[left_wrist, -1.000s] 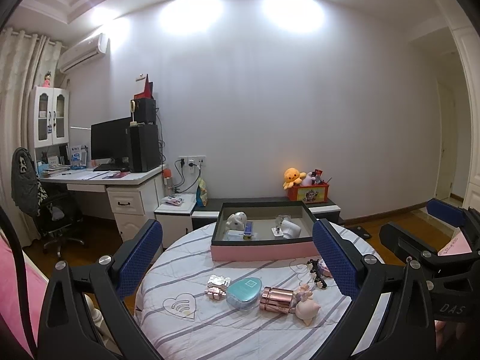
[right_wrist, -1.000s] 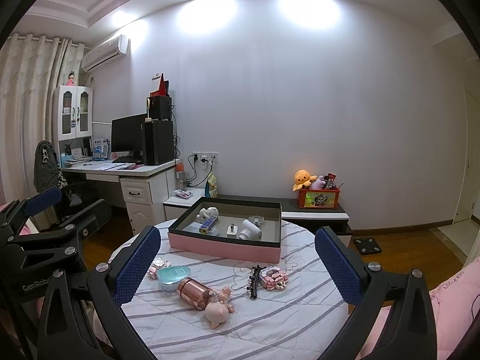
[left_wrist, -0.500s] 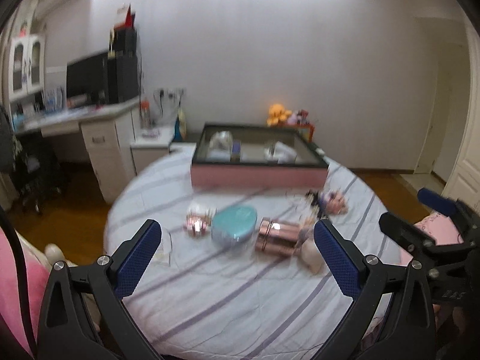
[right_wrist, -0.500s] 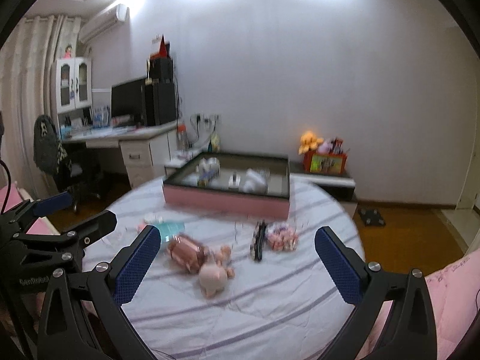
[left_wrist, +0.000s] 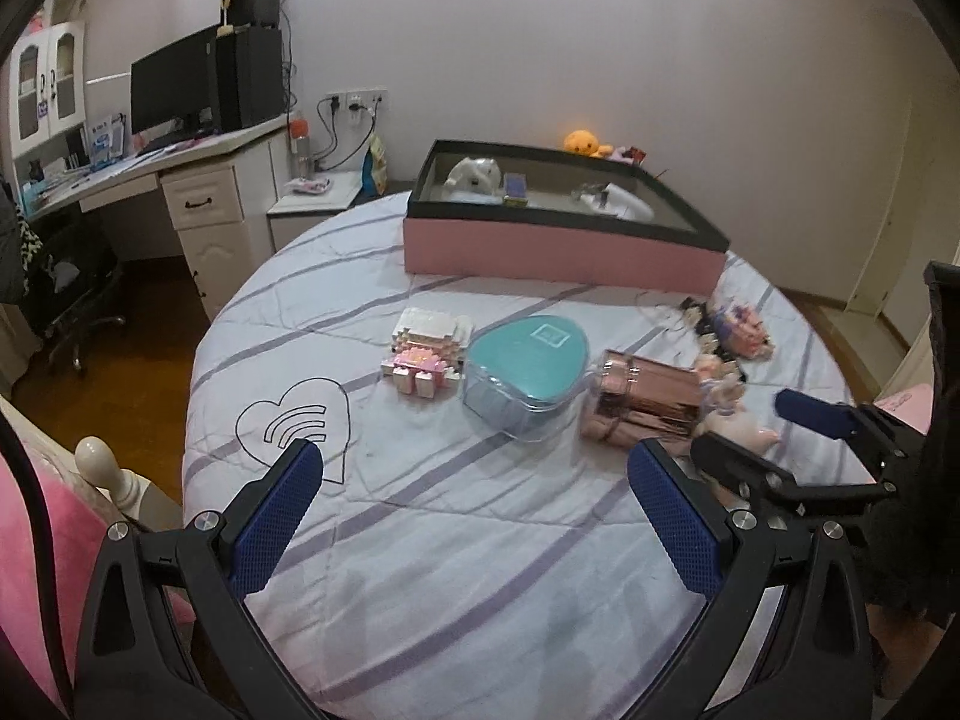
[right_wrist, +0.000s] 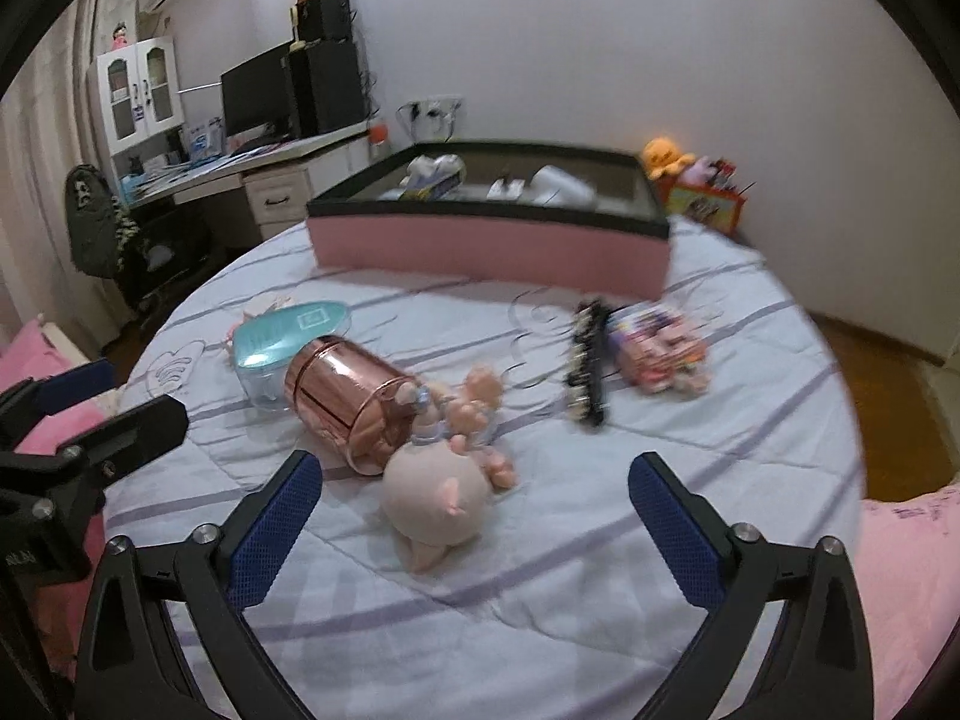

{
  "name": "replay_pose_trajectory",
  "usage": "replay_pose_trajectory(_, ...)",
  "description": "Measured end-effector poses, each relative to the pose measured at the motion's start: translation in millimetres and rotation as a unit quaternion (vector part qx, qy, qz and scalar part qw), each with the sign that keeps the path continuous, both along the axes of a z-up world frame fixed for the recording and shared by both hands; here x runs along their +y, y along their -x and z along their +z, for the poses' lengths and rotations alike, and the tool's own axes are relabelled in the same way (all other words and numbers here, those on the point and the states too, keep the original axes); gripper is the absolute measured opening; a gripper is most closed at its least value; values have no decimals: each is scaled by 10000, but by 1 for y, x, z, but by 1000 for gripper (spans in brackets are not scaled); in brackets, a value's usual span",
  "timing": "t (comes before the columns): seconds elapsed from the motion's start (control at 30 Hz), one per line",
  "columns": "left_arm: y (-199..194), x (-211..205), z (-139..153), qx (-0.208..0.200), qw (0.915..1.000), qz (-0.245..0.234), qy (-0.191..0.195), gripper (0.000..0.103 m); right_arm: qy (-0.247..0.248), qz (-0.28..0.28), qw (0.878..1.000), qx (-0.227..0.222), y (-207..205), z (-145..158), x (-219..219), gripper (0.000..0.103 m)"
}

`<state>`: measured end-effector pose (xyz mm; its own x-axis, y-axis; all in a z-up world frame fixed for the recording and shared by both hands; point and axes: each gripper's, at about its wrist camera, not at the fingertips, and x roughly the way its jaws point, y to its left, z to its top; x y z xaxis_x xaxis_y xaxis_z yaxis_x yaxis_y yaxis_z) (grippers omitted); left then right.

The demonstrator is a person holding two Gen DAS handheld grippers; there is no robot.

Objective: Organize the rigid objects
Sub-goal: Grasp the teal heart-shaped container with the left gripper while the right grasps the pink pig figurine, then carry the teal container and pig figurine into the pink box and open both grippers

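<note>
Scattered toys lie on the round striped table (left_wrist: 456,540): a block model (left_wrist: 427,351) touching a teal heart case (left_wrist: 528,371), a rose-gold jar (right_wrist: 348,399) on its side against a pig figure (right_wrist: 438,495). Beyond stands the pink box (left_wrist: 561,252). Left gripper (left_wrist: 474,519) and right gripper (right_wrist: 474,525) hover spread wide, holding nothing.

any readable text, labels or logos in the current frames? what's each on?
None reads clearly.
Teal heart-shaped box: a square emblem on the lid, too small to read.
Left gripper body, seen from the right wrist view: white letters at the frame edge, cut off and blurred.
Pink pillow: faint writing, unreadable.
Papers on the desk: too small.
</note>
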<state>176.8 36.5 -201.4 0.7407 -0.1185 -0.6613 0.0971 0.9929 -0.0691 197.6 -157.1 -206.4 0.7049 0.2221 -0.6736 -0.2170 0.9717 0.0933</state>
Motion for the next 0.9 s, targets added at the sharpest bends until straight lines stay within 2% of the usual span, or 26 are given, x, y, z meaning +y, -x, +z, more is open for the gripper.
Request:
replay_pose_trajectory(0.03,-4,1,-2,39,10000,7,-9,103,2,24,10000,75,-4,-3,1,82)
replay_pose_trajectory(0.07,-8,1,-5,91,10000,2,-20,103,-13,94,9998,159,-10,-8,2,79)
replay_pose_trajectory(0.13,-18,0,-12,242,9997,-28,-23,103,-95,209,9992,322,-16,-16,2,54)
replay_pose_trajectory(0.27,-35,-8,-21,397,9990,-172,-131,103,-155,237,9990,339,-15,-17,-3,51)
replay_pose_trajectory(0.43,-56,-16,-27,525,9983,-229,-101,103,42,-103,9996,273,-11,-12,-21,51)
replay_pose_trajectory(0.6,-76,-29,-32,689,9967,-259,-345,101,-20,-173,9993,333,-16,-12,-35,52)
replay_pose_trajectory(0.67,-86,-34,-37,820,9954,-309,-400,95,-98,-158,9992,349,-20,-13,-38,52)
replay_pose_trajectory(0.77,-94,-42,-38,875,9942,-386,-482,81,-111,-181,9990,390,-29,-13,-37,52)
replay_pose_trajectory(0.8,-95,-44,-36,827,9945,-432,-466,67,-142,-171,9988,432,-32,-14,-37,53)
replay_pose_trajectory(0.83,-94,-45,-35,801,9947,-411,-491,64,-184,-173,9987,445,-33,-14,-37,53)
replay_pose_trajectory(0.9,-93,-47,-35,777,9947,-408,-528,64,-238,-168,9984,475,-35,-14,-38,54)
